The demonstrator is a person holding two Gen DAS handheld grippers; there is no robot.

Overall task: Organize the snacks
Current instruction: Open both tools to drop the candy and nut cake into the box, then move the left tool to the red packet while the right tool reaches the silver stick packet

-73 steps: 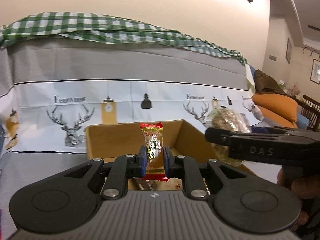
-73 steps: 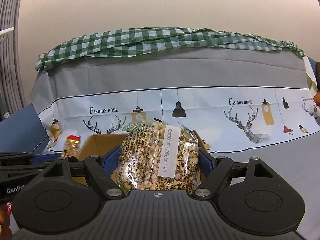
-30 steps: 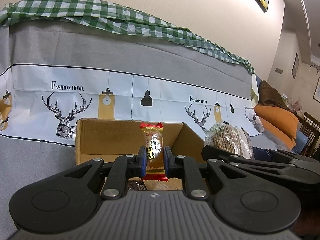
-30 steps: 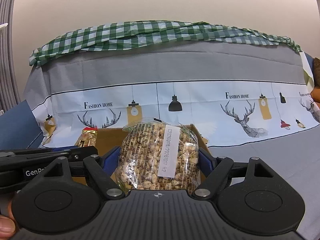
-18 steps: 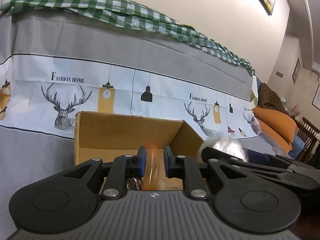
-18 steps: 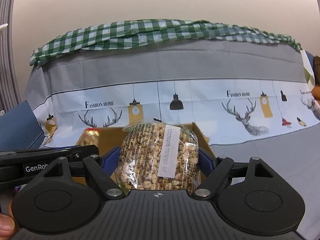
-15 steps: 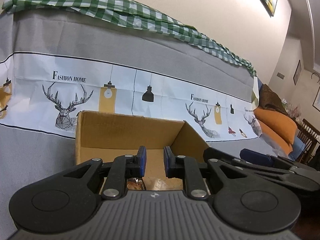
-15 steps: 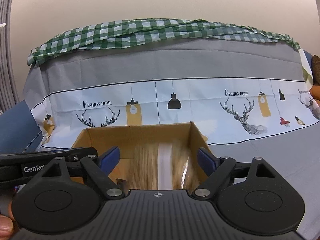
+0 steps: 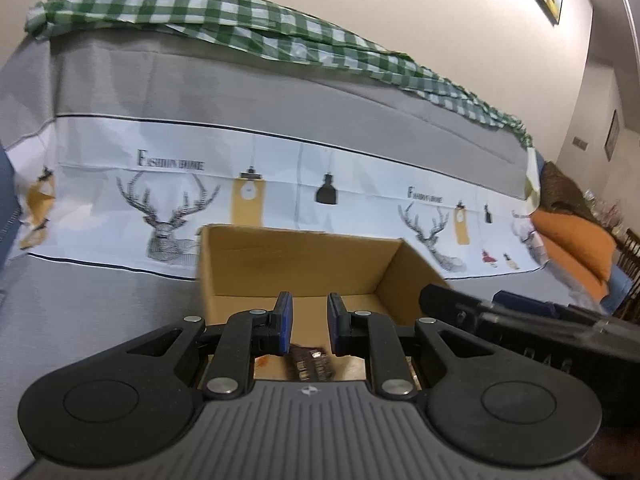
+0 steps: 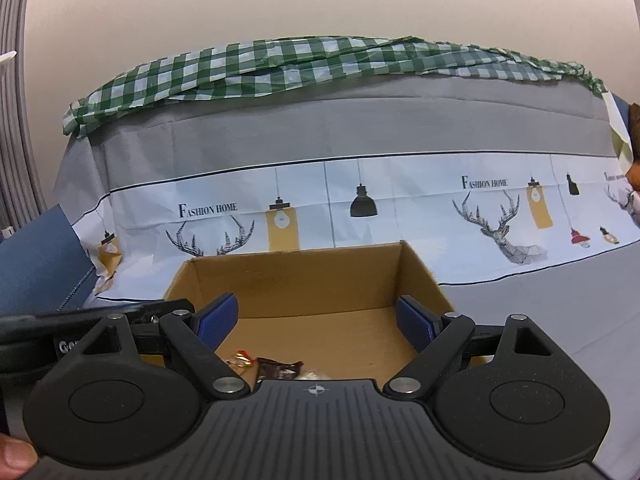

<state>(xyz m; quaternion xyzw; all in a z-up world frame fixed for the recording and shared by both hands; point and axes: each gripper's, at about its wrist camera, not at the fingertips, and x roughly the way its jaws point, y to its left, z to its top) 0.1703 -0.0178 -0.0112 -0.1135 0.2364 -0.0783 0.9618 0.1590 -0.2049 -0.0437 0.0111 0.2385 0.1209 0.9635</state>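
— Deer-printed cloth (image 10: 500, 216) behind; how do both tongs stand?
— Left gripper (image 9: 308, 322) slightly parted, right gripper (image 10: 316, 322) wide apart, both empty above the cardboard box (image 10: 320, 276).
— Snacks?
— Wrapped snacks (image 10: 276, 367) lie on its near floor.

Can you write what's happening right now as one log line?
left claw: open, empty | right claw: open, empty | cardboard box: wrapped snacks inside
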